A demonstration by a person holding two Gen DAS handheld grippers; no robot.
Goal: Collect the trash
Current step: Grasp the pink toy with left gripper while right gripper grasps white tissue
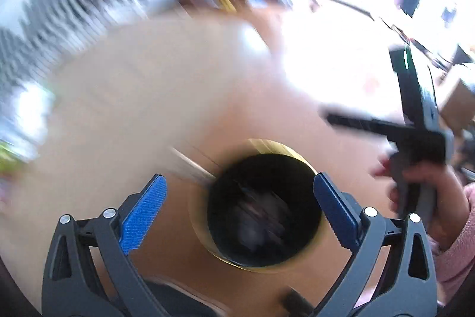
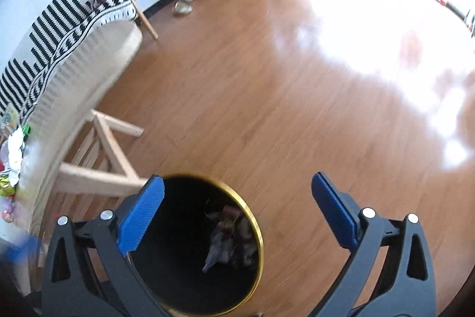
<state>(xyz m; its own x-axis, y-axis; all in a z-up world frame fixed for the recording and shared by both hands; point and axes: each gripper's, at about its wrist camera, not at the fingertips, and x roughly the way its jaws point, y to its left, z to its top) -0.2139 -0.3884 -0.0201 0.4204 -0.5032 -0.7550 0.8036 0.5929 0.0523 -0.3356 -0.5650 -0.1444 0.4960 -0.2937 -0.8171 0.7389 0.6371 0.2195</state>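
Both grippers hang over a black bin with a gold rim that stands on the wooden floor. In the left wrist view the left gripper has its blue pads spread wide with nothing between them, and the bin sits straight below the gap; the picture is heavily smeared, so what lies inside reads only as a dull grey blur. To the right in that view, the other gripper shows, held in a hand with a pink sleeve. In the right wrist view the right gripper is also spread wide and holds nothing; the bin lies under its left finger, with crumpled trash at the bottom. A cushioned bench on pale wooden legs stands just left of the bin, a black-and-white striped cloth draped over it, and more scraps lie on its near end
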